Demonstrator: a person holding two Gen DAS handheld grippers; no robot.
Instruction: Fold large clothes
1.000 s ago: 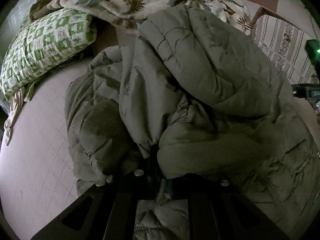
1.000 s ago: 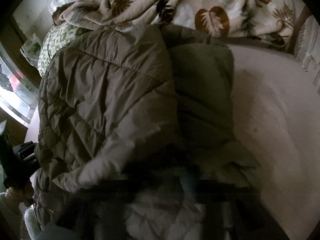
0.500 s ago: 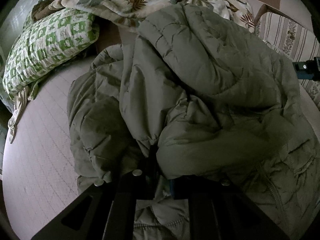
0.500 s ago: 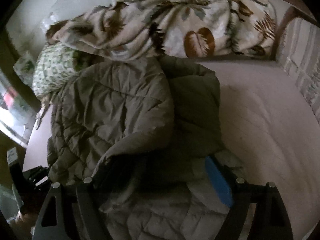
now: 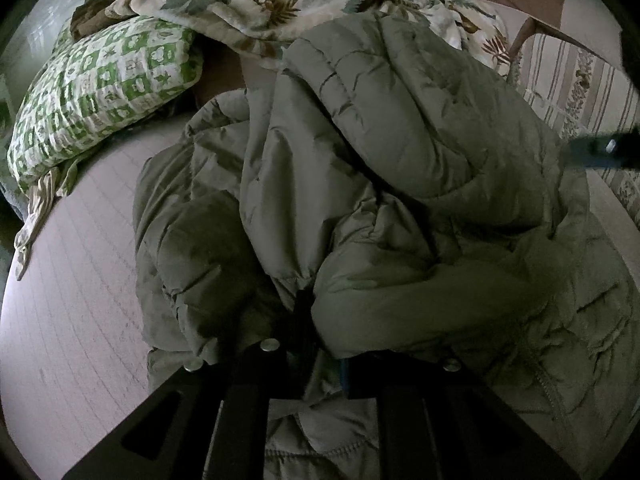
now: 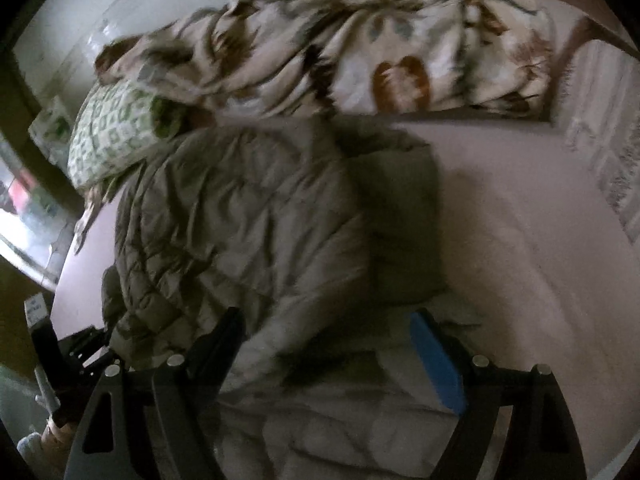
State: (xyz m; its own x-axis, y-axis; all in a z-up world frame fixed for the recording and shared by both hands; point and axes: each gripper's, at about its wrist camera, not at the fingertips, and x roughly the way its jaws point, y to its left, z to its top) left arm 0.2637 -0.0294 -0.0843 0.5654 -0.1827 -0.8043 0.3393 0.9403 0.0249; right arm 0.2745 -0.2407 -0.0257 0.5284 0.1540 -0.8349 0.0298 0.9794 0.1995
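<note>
Olive quilted jacket [image 5: 400, 184] lengthwise toward blanket [image 5: 280, 4]

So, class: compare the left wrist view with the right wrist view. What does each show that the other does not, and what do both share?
Only the left wrist view shows the left gripper shut on a fold of the quilted jacket, with its stitched hem below.

Only the right wrist view shows the right gripper open above the jacket, its blue pad bare, and the bright window.

Both show the jacket on the bed, the green checked pillow and the leaf-print blanket.
</note>
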